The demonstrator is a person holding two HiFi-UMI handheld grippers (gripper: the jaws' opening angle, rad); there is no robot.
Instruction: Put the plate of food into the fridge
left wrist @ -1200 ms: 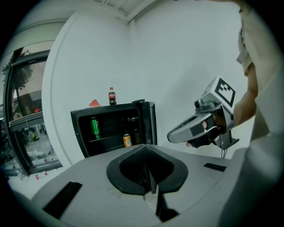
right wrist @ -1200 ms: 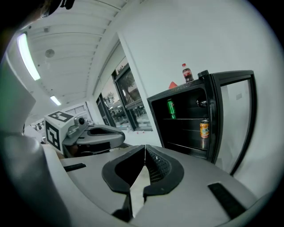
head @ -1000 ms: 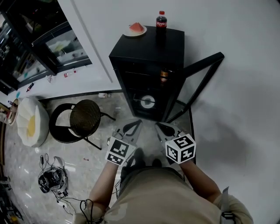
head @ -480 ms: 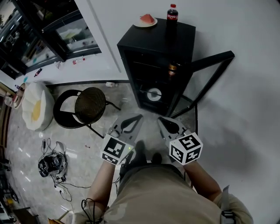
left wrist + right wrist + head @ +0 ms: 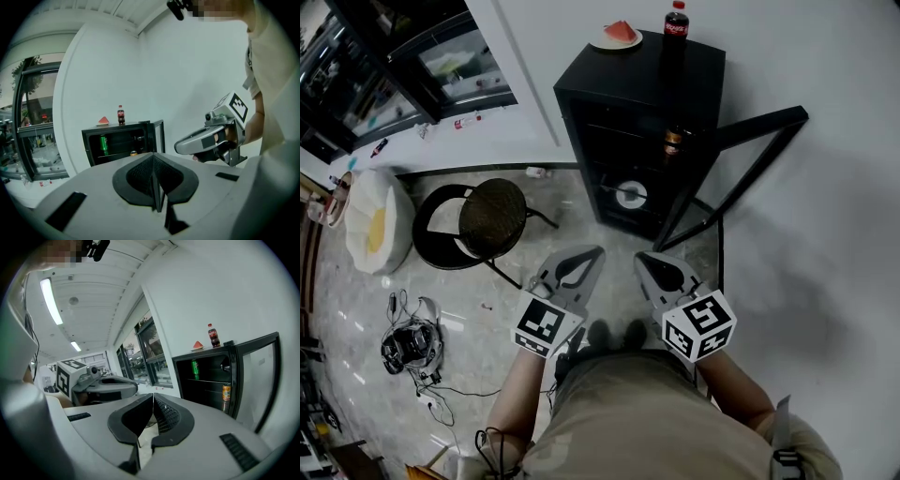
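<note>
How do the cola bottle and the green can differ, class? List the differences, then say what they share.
The bottle stands on top of the fridge, beside the plate. The can stands inside the fridge on a shelf. The bottle is dark with a red cap and label, while the can is green. The bottle narrows to a neck, while the can is a straight cylinder. Both stand upright.

No text legible: red label on bottle (image 5: pixel 676 25) atop fridge (image 5: pixel 628 75) and print on green can (image 5: pixel 103 142) inside too small (left cube (image 5: pixel 546 324), right cube (image 5: pixel 698 325): square markers only, no letters).
</note>
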